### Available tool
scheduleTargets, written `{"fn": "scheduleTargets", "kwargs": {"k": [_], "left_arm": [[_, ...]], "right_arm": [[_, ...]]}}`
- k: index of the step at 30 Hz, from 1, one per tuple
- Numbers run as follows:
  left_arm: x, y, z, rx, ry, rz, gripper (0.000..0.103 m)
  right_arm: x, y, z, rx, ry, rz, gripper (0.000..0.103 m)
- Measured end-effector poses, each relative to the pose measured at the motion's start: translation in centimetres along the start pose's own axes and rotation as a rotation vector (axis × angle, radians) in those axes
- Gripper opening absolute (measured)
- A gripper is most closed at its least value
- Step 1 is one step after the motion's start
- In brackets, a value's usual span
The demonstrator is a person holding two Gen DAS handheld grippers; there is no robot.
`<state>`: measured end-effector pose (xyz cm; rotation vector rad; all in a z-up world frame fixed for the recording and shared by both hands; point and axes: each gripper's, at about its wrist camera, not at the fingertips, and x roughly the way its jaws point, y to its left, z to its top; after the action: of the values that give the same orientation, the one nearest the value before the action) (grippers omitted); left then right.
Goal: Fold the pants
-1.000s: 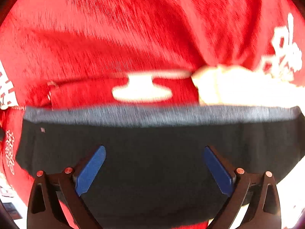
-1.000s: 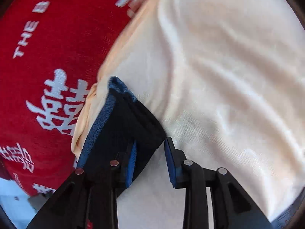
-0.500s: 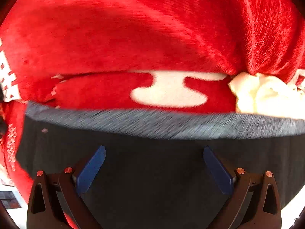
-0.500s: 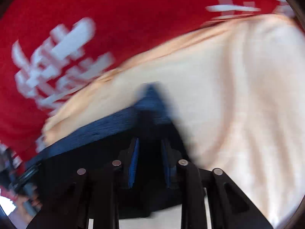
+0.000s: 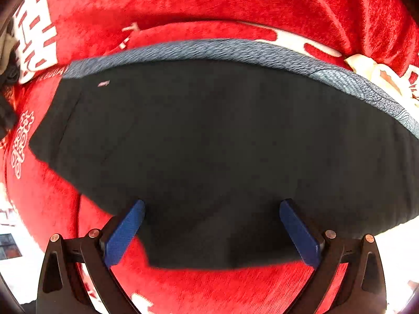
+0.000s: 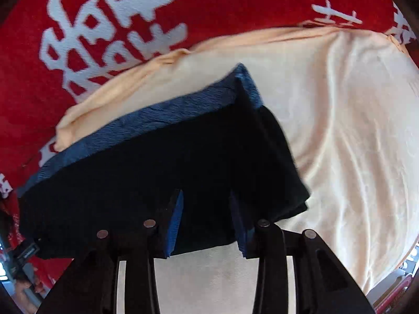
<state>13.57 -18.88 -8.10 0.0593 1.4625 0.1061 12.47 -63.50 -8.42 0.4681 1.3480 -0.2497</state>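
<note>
Folded pants are filling the ground under both claws. Cream cloth is lying rumpled just beside, red blanket bunching beyond. Nothing upright is blocking passage above.

Pants spread flat on blanket, waistband at far edge. Left gripper over near part of pants. In right wrist view, pants corner lies on cloth, cloth itself on blanket; right gripper above that corner.
</note>
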Motion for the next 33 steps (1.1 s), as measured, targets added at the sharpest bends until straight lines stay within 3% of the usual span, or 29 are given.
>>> {"fn": "scheduleTargets", "kwargs": {"k": [4, 7, 10, 14, 18, 19, 21, 24, 30, 31, 32, 33], "left_arm": [[-1.5, 3.0, -0.9, 0.022, -0.015, 0.000, 0.103], [-3.0, 7.2, -0.4, 0.021, -0.067, 0.008, 0.103], [-2.8, 11.0, 1.4, -0.008, -0.093, 0.017, 0.103], [-1.6, 15.5, 4.2, -0.032, -0.130, 0.060, 0.103], [3.4, 19.3, 6.1, 0.013, -0.123, 0.097, 0.103], [5.0, 20.1, 5.9, 0.030, -0.093, 0.125, 0.103], [6.6, 22.0, 5.1, 0.025, -0.108, 0.069, 0.103], [6.7, 22.6, 4.5, 0.062, -0.158, 0.063, 0.103], [6.7, 23.1, 4.5, 0.074, -0.158, 0.029, 0.103], [6.7, 23.2, 4.5, 0.077, -0.159, 0.024, 0.103], [6.9, 23.5, 4.7, 0.081, -0.163, 0.019, 0.103], [6.9, 23.5, 4.6, 0.084, -0.168, 0.016, 0.103]], "right_arm": [[-1.1, -4.8, -0.2, 0.187, -0.010, 0.082, 0.032], [-2.7, -2.9, -0.4, 0.170, 0.027, 0.116, 0.041], [-3.3, 2.5, -1.9, 0.077, 0.074, 0.309, 0.046], [-1.0, 12.6, -7.2, 0.001, 0.224, 0.571, 0.047], [3.7, 23.8, -13.6, 0.013, 0.372, 0.772, 0.047], [5.0, 26.1, -14.9, 0.015, 0.391, 0.795, 0.047], [7.0, 28.5, -16.8, 0.036, 0.401, 0.810, 0.047], [9.4, 28.8, -18.2, 0.136, 0.384, 0.819, 0.047], [8.6, 27.0, -19.0, 0.288, 0.340, 0.851, 0.046], [8.5, 28.3, -18.3, 0.301, 0.339, 0.843, 0.041], [8.1, 28.4, -17.9, 0.298, 0.335, 0.828, 0.016], [7.5, 28.8, -17.2, 0.274, 0.325, 0.800, 0.010]]}}
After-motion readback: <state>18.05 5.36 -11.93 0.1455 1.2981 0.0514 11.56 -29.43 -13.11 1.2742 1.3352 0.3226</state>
